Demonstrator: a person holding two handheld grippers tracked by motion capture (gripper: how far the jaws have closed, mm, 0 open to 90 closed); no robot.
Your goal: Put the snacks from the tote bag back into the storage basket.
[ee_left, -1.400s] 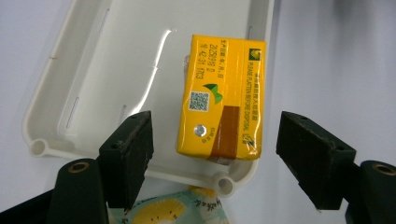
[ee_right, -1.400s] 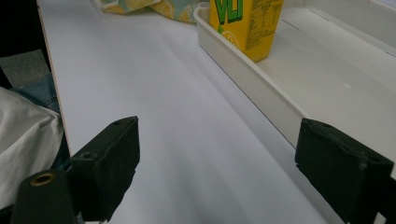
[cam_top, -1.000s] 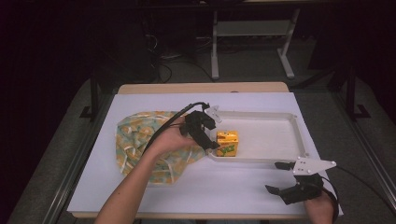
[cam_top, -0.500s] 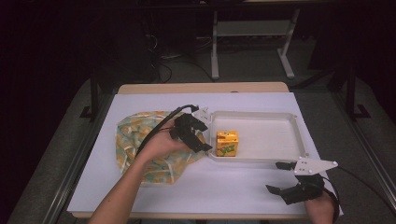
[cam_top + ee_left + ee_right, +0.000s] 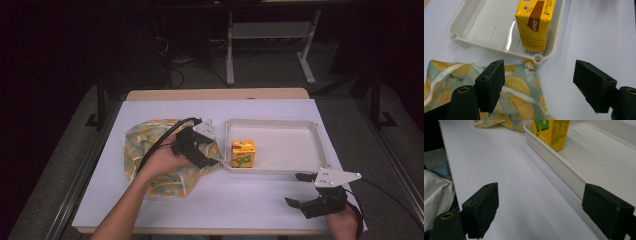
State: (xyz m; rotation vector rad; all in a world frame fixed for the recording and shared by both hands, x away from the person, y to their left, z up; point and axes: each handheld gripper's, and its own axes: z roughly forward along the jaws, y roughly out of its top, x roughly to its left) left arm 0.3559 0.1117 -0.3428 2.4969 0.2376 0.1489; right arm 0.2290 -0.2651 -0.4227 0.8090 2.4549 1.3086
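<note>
- yellow juice carton (image 5: 243, 153) stands upright in the near-left corner of the white tray (image 5: 295, 125), right against the rim
- lemon-print cloth bag (image 5: 145, 145) lies crumpled on the worktop (image 5: 240, 200) just left of the tray, one corner touching the tray's corner post
- left tool (image 5: 206, 156) hovers over the bag's right edge, pads wide apart with nothing between them, pointing at the carton
- right tool (image 5: 299, 189) sits near the front-right edge of the worktop, well apart from the carton, pads spread wide and holding nothing
</note>
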